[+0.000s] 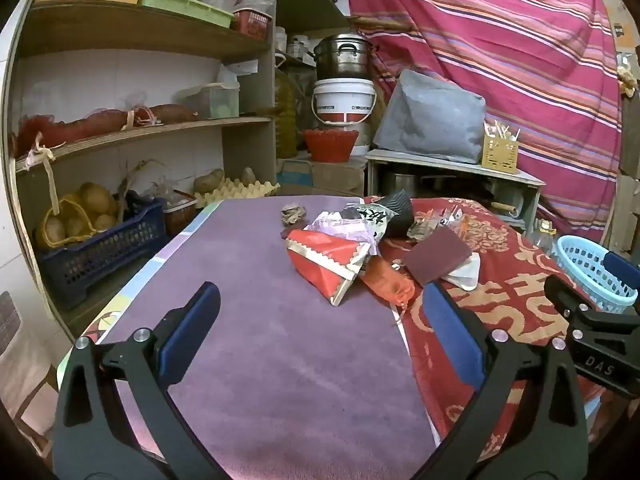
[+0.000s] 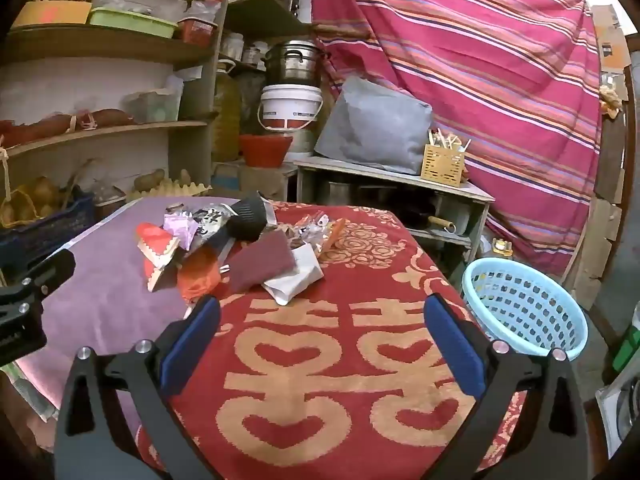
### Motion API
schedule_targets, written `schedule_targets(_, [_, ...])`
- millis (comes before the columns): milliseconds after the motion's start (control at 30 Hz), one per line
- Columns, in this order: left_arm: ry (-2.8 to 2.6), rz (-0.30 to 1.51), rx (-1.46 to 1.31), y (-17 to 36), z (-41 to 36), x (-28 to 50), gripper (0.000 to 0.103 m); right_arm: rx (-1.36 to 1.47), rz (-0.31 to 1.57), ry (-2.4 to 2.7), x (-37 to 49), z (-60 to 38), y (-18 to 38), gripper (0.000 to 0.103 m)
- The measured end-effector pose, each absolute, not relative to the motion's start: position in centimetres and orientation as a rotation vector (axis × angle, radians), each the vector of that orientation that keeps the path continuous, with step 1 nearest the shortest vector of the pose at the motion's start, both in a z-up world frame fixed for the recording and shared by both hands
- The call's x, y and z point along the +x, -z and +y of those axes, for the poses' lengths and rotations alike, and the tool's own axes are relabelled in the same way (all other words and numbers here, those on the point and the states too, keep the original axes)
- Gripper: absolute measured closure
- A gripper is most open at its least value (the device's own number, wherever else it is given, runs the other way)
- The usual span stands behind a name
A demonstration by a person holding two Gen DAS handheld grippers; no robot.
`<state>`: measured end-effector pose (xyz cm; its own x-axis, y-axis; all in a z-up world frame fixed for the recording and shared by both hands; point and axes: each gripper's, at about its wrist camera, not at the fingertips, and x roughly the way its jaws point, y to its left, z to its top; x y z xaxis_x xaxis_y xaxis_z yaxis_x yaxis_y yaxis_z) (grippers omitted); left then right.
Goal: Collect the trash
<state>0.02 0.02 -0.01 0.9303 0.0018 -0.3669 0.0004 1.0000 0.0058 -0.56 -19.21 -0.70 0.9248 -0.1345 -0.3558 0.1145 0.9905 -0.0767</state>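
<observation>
Matt purple cloth (image 1: 260, 320) under the left gripper (image 1: 320, 332), woven red-and-gold cloth (image 2: 340, 360) under the right gripper (image 2: 320, 332). Ahead: crumpled paper (image 1: 293, 214), glossy red paper bag (image 1: 324, 264), rough maroon pad (image 2: 262, 262). Right: perforated blue plastic basket (image 2: 524, 308).

Wooden shelves (image 1: 140, 32) line the left wall, against white tiles (image 1: 100, 76) (potatoes and crates crowd the lowest shelf). A striped red curtain (image 1: 500, 48) hangs across the back and right. Below it stands a low pale cabinet (image 1: 452, 168), with a steel pot (image 1: 344, 56) stacked on a white bucket (image 1: 344, 100) beside it.
</observation>
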Motion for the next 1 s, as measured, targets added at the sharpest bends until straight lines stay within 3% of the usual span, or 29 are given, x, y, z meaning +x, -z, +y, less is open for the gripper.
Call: schedule_targets(1000, [-0.002,0.371,0.009,-0.25,0.21,0.63,0.005,-0.066,0.364,0.137,-0.37,-19.62,0.90,0.004])
